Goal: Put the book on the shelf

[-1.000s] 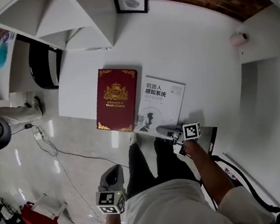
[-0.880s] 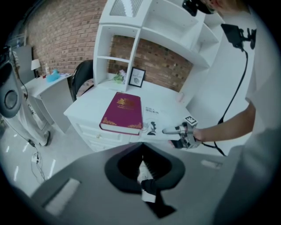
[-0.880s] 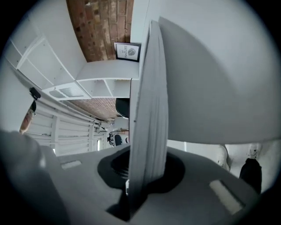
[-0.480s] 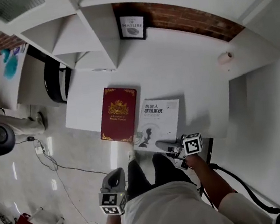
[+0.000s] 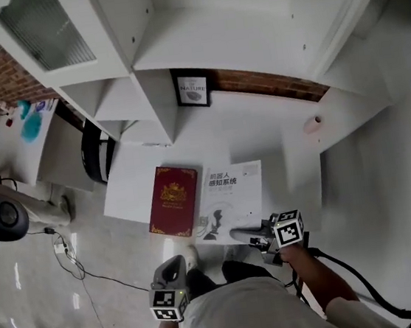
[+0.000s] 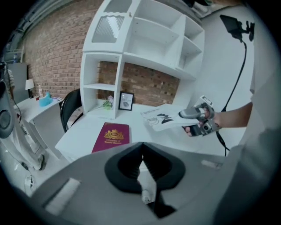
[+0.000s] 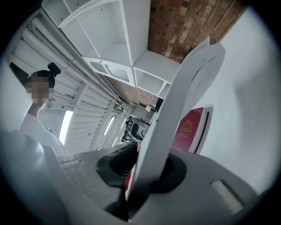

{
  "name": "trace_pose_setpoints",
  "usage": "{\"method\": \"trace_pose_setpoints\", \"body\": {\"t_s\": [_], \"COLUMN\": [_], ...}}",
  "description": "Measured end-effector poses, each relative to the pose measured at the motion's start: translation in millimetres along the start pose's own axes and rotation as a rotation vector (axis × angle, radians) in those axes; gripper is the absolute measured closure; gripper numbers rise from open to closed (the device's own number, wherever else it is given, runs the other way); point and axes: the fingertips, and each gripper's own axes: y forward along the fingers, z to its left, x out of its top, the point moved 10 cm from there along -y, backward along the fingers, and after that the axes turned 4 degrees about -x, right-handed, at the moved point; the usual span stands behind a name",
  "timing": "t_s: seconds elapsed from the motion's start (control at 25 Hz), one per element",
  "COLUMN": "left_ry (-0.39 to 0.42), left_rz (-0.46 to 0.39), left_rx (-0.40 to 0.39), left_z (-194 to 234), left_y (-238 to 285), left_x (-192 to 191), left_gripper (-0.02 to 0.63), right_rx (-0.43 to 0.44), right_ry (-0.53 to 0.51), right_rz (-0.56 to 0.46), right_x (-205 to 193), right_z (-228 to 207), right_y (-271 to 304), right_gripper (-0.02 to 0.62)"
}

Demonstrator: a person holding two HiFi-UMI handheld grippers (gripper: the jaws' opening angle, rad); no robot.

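Note:
A white book point(image 5: 228, 200) is clamped by its near edge in my right gripper point(image 5: 242, 233) and held just above the white table point(image 5: 278, 150). In the right gripper view the white book point(image 7: 175, 114) stands on edge between the jaws of the right gripper point(image 7: 142, 169), which have just been opening slightly and still pinch it. A dark red book point(image 5: 171, 201) lies flat on the table to its left. The white shelf unit point(image 5: 228, 42) rises behind the table, its compartments bare. My left gripper point(image 5: 174, 263) hangs shut and empty over the floor, short of the table.
A framed picture point(image 5: 192, 88) leans on the brick wall at the table's back. A black chair point(image 5: 92, 152) stands left of the table. A small pinkish roll point(image 5: 312, 124) sits at the table's right end. Cables run across the floor point(image 5: 77, 264).
The right gripper has lifted the white book's near edge off the table and rolled. The left gripper has risen a little. The head view has tilted up, showing more of the shelves.

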Motion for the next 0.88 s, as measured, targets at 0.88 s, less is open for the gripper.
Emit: {"method": "trace_pose_setpoints", "body": {"t_s": [0.88], "left_ry": [0.063], "left_rz": [-0.163], "left_rx": [-0.122], "left_z": [51], "left_y": [11], "left_x": [105], "left_gripper": [0.6], "right_rx": [0.133], "right_ry": [-0.329], "right_rz": [-0.056], "right_x": [184], "right_z": [227], "right_y": [6], "right_gripper": [0.506]}}
